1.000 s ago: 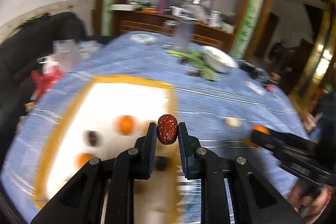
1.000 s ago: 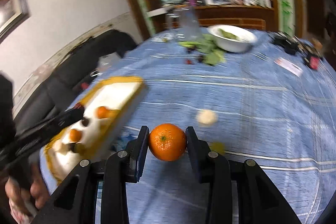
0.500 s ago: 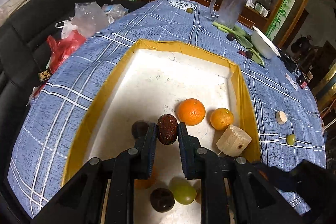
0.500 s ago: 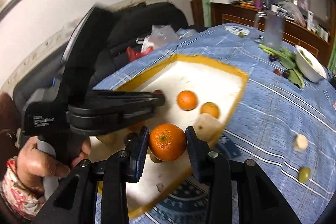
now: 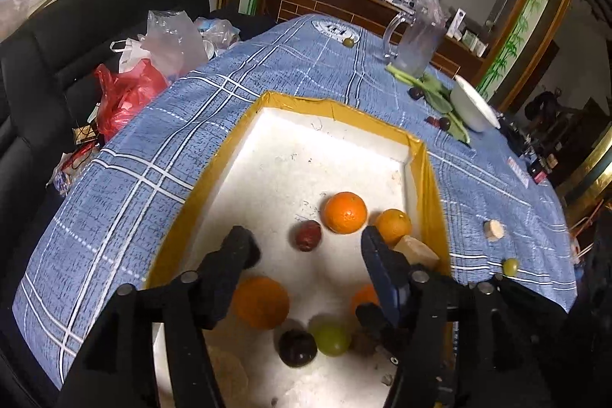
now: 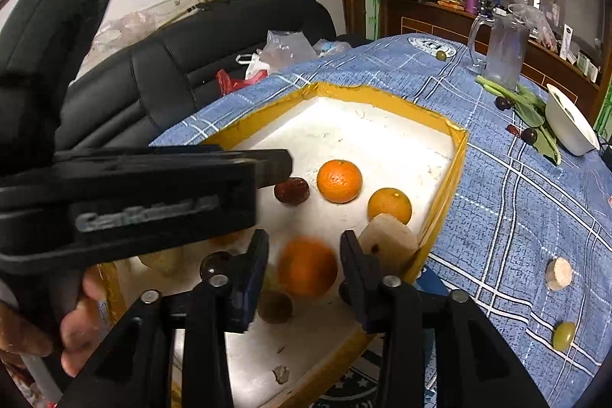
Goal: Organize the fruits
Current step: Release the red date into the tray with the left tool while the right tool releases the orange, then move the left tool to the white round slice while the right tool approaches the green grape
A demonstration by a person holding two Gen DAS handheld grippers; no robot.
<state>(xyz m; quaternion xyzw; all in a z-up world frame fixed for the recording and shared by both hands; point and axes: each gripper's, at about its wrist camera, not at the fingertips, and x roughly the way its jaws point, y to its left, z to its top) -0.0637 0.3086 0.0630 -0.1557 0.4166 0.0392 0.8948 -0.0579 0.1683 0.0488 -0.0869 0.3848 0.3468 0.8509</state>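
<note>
A white tray with a yellow rim [image 5: 336,109] [image 6: 451,155] lies on the blue checked tablecloth. My left gripper [image 5: 306,247] is open over it; a red date [image 5: 308,235] [image 6: 291,190] lies just beyond its fingers, beside an orange [image 5: 345,212] [image 6: 339,181]. My right gripper [image 6: 304,255] is open, with a blurred orange [image 6: 307,270] between its spread fingers, apart from both pads. More oranges [image 5: 261,301], a green grape [image 5: 332,338], a dark plum [image 5: 297,347] and a pale chunk [image 6: 388,239] lie in the tray.
On the cloth outside the tray lie a green grape [image 6: 564,335] and a pale round piece [image 6: 558,274]. Farther back stand a glass jug [image 6: 505,52], a white bowl [image 6: 570,125] and greens with dark fruits [image 6: 529,134]. A black sofa with bags [image 5: 126,90] stands left.
Both grippers have opened over the tray. The left let go of the red date, which now lies in the tray. The right let go of its orange, which is blurred between the fingers.
</note>
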